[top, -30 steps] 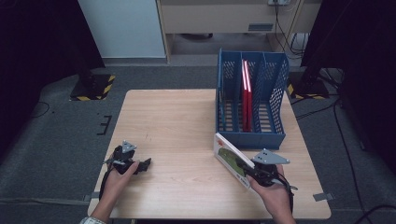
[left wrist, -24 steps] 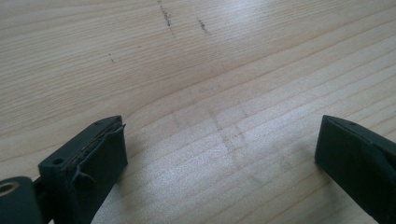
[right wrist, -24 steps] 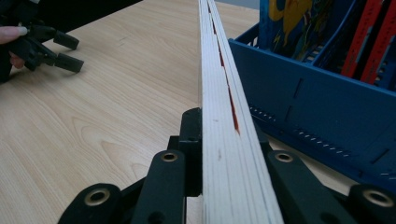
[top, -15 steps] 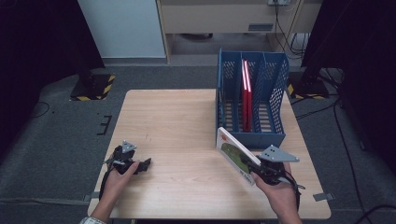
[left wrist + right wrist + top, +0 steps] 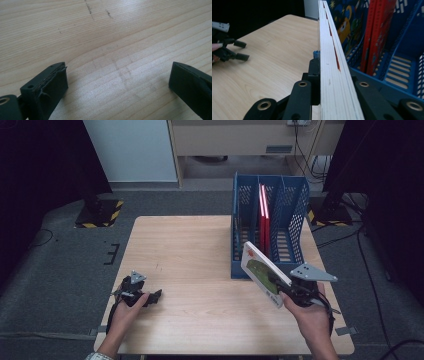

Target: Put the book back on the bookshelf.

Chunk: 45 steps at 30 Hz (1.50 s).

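Book lift, right tool [image 5: 280, 287] clamped on book [image 5: 260, 272].
Left tool [image 5: 150, 296] apart; I risk clipping rack [image 5: 240, 240] wall at 12 o'clock.

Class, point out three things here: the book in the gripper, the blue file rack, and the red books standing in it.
book [image 5: 261, 273]: high view, green cover.
blue file rack [image 5: 297, 211]: high view, right mesh wall.
red books [image 5: 264, 215]: high view, top edges.
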Each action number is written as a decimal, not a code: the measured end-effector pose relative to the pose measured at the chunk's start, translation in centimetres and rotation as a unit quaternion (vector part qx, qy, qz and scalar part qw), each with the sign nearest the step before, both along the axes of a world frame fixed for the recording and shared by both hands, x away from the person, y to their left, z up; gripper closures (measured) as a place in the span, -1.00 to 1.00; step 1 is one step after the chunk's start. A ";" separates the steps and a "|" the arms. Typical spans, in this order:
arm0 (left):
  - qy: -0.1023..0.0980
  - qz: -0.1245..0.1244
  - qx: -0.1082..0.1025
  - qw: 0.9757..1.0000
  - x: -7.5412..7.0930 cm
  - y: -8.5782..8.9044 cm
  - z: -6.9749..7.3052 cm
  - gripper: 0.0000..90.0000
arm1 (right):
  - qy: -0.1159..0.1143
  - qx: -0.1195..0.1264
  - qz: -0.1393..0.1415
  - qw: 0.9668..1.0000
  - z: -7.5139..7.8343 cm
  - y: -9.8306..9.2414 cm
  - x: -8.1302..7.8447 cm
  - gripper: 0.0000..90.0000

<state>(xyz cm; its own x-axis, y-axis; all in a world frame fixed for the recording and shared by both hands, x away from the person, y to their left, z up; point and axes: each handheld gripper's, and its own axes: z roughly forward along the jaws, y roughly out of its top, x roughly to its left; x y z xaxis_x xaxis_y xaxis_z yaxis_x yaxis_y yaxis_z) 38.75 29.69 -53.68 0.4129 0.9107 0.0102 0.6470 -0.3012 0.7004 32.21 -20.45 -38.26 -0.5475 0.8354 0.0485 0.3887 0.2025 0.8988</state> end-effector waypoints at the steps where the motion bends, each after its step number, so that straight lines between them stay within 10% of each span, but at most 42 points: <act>1: 0.000 0.000 0.000 1.000 0.0 0.0 0.0 -0.98 | -0.001 0.000 -0.002 1.000 0.2 -0.2 0.1 0.69; 45: 0.001 0.001 0.001 1.000 0.0 0.0 0.0 -0.99 | 0.003 -0.043 -0.115 0.992 2.5 -5.4 4.0 0.69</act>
